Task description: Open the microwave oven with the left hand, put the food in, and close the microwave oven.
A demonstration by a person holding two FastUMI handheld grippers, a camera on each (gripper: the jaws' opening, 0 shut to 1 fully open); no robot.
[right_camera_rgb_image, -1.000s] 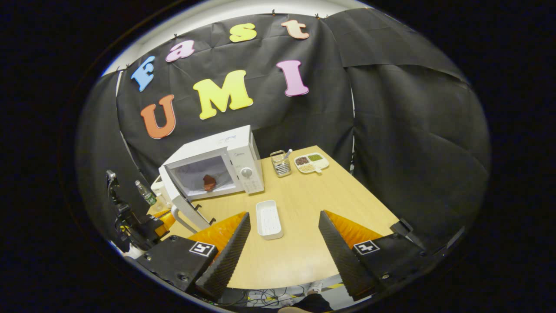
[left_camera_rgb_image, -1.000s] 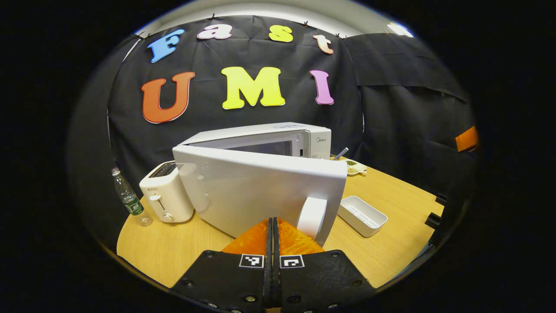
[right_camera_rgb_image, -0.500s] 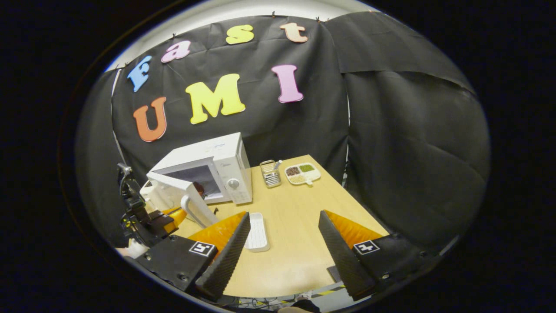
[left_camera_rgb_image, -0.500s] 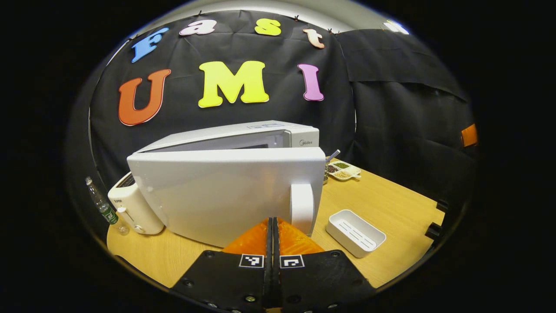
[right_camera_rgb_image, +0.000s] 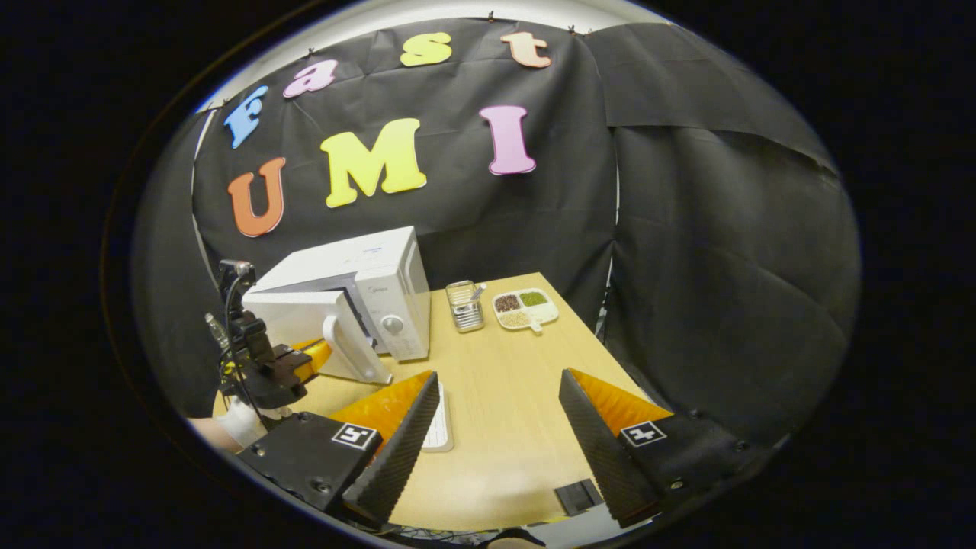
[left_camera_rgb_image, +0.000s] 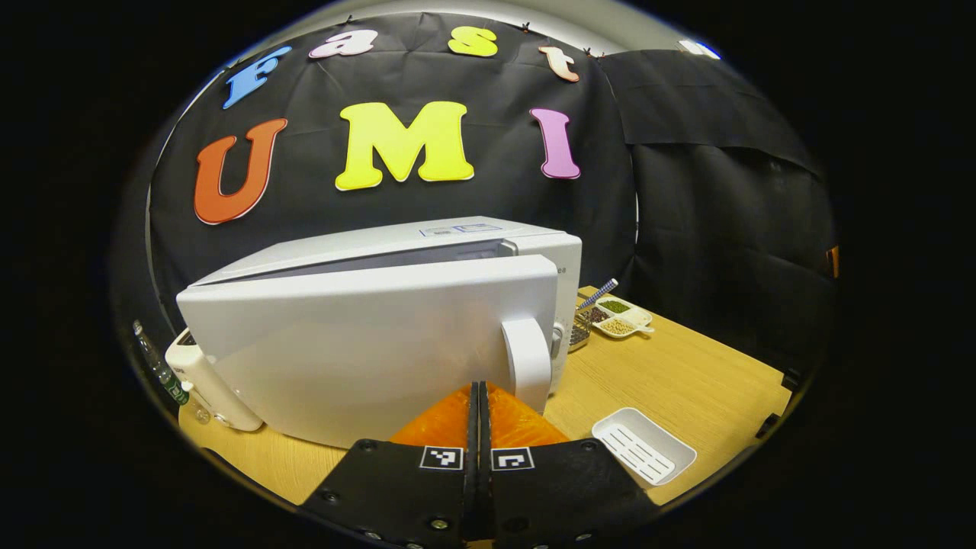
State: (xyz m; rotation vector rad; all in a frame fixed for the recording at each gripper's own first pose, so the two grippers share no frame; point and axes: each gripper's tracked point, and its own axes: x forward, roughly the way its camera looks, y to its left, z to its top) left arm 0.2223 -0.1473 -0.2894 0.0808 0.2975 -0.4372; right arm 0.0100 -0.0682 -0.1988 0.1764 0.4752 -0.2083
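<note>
The white microwave (left_camera_rgb_image: 488,240) stands at the back of the wooden table (left_camera_rgb_image: 686,381). Its door (left_camera_rgb_image: 358,351) hangs slightly ajar, with a narrow gap along the top, and the white handle (left_camera_rgb_image: 528,364) is at its right end. My left gripper (left_camera_rgb_image: 478,383) is shut with nothing in it, its tips against the door's outer face just left of the handle. In the right gripper view the same left gripper (right_camera_rgb_image: 309,357) presses on the door (right_camera_rgb_image: 301,320) of the microwave (right_camera_rgb_image: 377,274). My right gripper (right_camera_rgb_image: 499,381) hovers open over the table's near side. The door hides the food.
A white toaster (left_camera_rgb_image: 202,377) and a water bottle (left_camera_rgb_image: 156,370) stand left of the microwave. A small white tray (left_camera_rgb_image: 644,455) lies near the front. A wire basket (right_camera_rgb_image: 463,305) and a divided dish of grains (right_camera_rgb_image: 524,307) sit at the back right.
The door has swung from half open to almost shut, with my left gripper following it toward the microwave. The food inside went out of sight. My right gripper stayed open and shifted slightly.
</note>
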